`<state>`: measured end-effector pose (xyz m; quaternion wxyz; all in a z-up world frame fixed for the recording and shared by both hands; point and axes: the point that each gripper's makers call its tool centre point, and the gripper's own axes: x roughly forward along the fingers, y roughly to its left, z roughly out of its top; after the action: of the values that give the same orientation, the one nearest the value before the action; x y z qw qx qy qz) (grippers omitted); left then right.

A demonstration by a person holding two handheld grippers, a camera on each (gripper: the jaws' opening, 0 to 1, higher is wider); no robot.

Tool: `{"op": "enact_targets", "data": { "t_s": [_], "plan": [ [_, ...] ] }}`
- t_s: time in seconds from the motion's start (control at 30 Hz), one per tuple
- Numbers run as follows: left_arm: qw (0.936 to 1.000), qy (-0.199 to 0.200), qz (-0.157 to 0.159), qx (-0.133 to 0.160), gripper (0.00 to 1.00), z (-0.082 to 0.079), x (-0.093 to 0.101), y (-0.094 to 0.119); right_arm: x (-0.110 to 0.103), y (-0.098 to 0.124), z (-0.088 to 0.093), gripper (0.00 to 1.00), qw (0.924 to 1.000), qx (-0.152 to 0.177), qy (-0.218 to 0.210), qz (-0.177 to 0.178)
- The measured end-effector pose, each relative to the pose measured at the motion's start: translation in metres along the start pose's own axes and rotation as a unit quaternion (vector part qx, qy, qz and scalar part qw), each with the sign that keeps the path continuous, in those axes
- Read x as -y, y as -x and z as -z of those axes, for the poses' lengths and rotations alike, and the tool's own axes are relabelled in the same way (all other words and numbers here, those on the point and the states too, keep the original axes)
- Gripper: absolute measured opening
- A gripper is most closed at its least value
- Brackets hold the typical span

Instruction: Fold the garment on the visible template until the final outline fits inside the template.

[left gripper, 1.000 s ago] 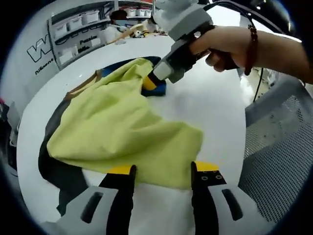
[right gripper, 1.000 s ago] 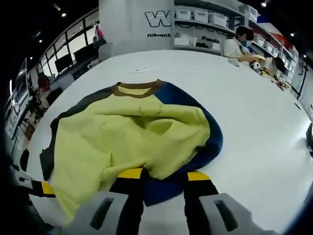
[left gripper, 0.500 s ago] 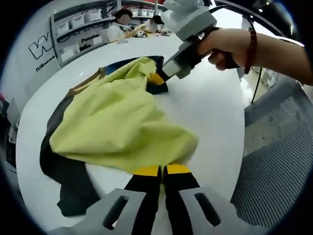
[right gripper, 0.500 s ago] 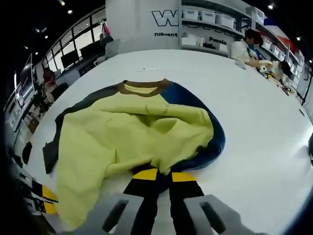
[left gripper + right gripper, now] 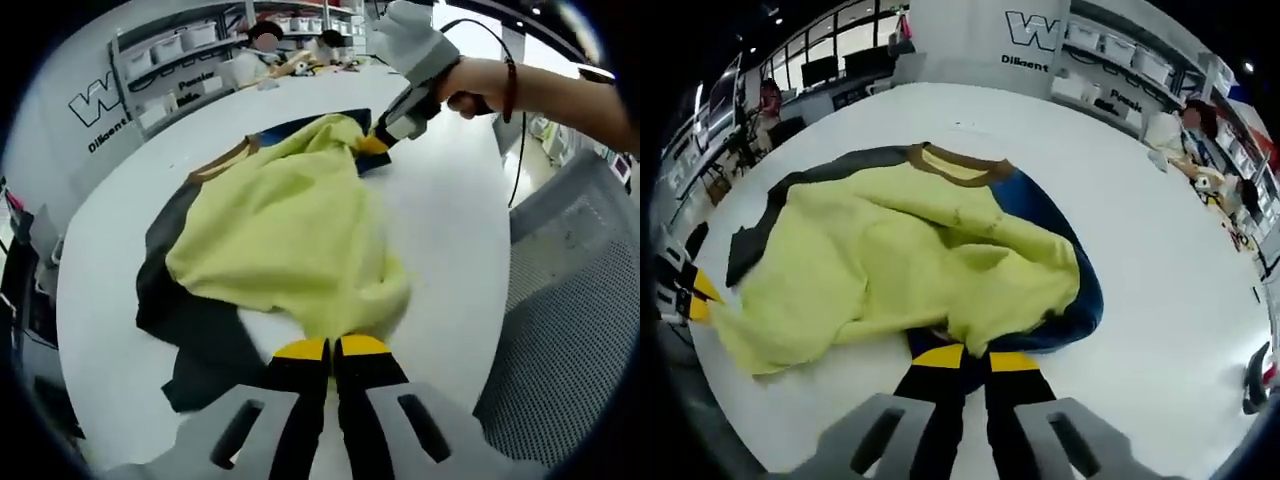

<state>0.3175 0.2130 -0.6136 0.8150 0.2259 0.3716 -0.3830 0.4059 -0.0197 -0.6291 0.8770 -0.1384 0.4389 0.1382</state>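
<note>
A yellow-green garment (image 5: 285, 235) with a brown collar (image 5: 218, 168), a dark grey sleeve (image 5: 195, 330) and a blue sleeve (image 5: 300, 127) lies bunched on the white table (image 5: 450, 240). My left gripper (image 5: 333, 346) is shut on the garment's near yellow corner. At the far side, my right gripper (image 5: 373, 144), held by a hand, pinches the edge by the blue sleeve. In the right gripper view the garment (image 5: 900, 260) spreads ahead, and my right gripper (image 5: 975, 356) is shut on its near edge beside the blue sleeve (image 5: 1060, 270). My left gripper (image 5: 685, 292) holds the yellow corner at the left.
A grey mesh surface (image 5: 570, 300) stands off the table's right edge. Shelves with white bins (image 5: 170, 45) and seated people (image 5: 265, 40) are behind the table. A lettered wall (image 5: 1040, 40) and desks with monitors (image 5: 820, 75) lie beyond the table.
A second ago both grippers stood open at the garment's edges; both have shut on the cloth. The left gripper has since drawn its yellow corner back, and the cloth is more gathered.
</note>
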Motion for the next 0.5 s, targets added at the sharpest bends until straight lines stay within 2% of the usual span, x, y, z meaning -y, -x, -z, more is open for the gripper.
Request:
{"op": "enact_targets", "data": {
  "t_s": [0.1,0.27,0.37,0.5],
  "plan": [
    [0.9999,-0.002,-0.016,-0.003,0.02,0.001,-0.012,0.005,0.011,0.004,-0.008,0.0,0.9997,0.006,0.024,-0.009],
    [0.9996,-0.004,-0.027,0.003,0.02,-0.004,-0.024,0.011,0.034,0.01,-0.018,0.0,0.9984,0.006,0.055,0.0],
    [0.9995,-0.009,-0.03,0.001,0.02,-0.006,-0.029,0.014,0.039,0.014,-0.019,0.0,0.9978,-0.001,0.064,-0.018],
    [0.9994,-0.009,-0.032,0.004,0.02,-0.007,-0.034,0.016,0.049,0.017,-0.016,0.0,0.993,-0.017,0.113,-0.032]
  ]
}}
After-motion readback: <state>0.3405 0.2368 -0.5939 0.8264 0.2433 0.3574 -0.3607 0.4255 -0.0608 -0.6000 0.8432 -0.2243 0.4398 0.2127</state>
